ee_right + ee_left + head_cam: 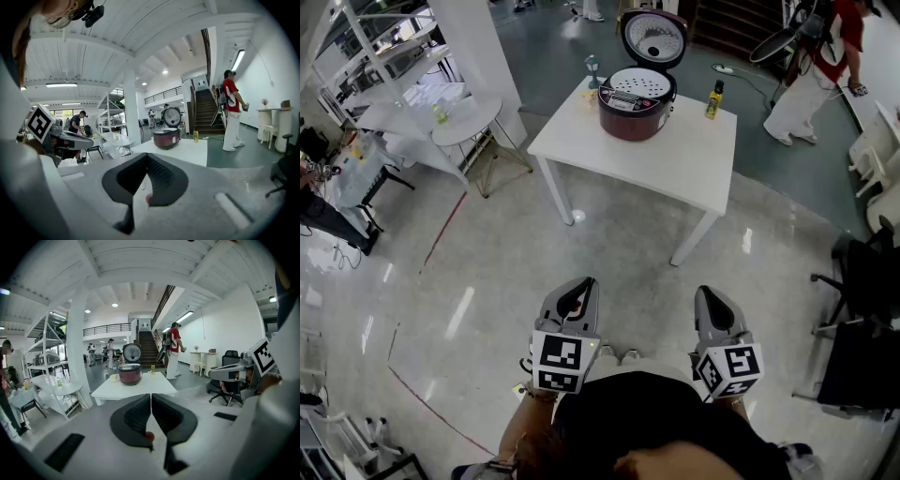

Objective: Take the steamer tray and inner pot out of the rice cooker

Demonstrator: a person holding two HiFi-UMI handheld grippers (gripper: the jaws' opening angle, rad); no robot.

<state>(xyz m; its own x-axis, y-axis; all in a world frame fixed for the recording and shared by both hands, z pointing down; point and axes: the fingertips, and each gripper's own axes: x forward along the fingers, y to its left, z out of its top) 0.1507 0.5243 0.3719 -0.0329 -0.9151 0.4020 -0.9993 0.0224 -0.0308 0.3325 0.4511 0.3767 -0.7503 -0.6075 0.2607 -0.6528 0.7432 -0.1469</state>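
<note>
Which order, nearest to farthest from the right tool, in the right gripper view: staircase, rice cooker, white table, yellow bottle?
1. White table, straight ahead.
2. Rice cooker on the table's far part, and yellow bottle to its right: too close to call.
3. Staircase, in the background beyond the table.

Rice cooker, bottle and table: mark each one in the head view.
Rice cooker [633, 120], head view, on its dark red body.
Bottle [712, 103], head view, on its yellow middle.
Table [666, 161], head view, on a bare part of its white top.
</note>
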